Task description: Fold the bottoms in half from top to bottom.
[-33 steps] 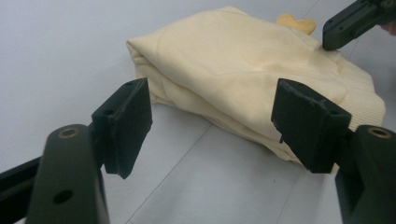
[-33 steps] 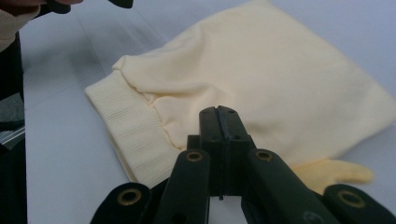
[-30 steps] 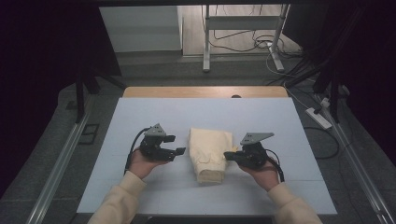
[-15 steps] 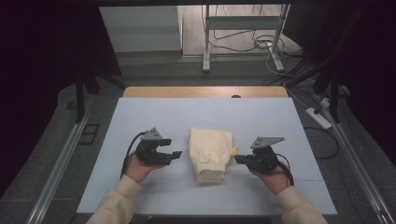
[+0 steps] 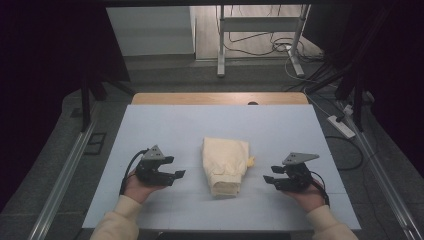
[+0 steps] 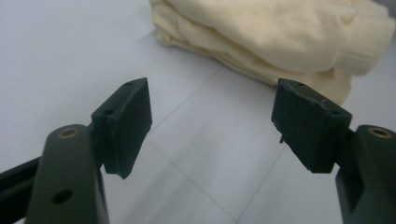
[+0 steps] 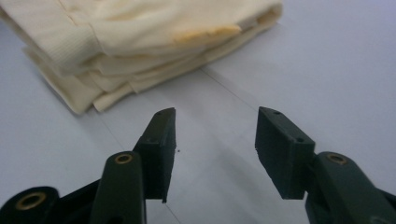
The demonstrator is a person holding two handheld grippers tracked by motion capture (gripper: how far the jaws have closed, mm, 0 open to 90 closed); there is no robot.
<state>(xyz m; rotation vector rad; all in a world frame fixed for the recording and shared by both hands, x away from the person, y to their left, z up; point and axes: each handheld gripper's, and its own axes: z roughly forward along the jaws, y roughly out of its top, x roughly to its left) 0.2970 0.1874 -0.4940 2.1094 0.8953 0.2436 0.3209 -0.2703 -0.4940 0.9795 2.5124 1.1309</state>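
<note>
A folded cream garment (image 5: 226, 165) is seen lying mid-table on the pale blue mat (image 5: 200, 125), narrow end toward the person, layered edges stacked at that near end. A small yellowish tab (image 5: 249, 161) is seen sticking out at its right side.

The left gripper (image 5: 176, 174) is held just left of the garment, apart from it, jaws spread with nothing between them; in the left gripper view the folded cloth (image 6: 280, 37) is seen ahead of the open pads (image 6: 128, 123). The right gripper (image 5: 268, 180) is held to the right, also apart from the garment, jaws spread and empty; in the right gripper view the stacked hem edges (image 7: 140, 51) are seen ahead and to the left of the fingertips (image 7: 163, 140).

Step judged: folding looks finished or paused, with both tools clear of the cloth; nothing is gripped. If another fold or a shift is wanted, a low approach from each side would be needed so that all layers are pinched together, not just the top one.

Open mat is left on every side of the garment, most of it toward the far edge. The near table edge (image 5: 220, 229) is close to the hands, so pulling backward is limited.
</note>
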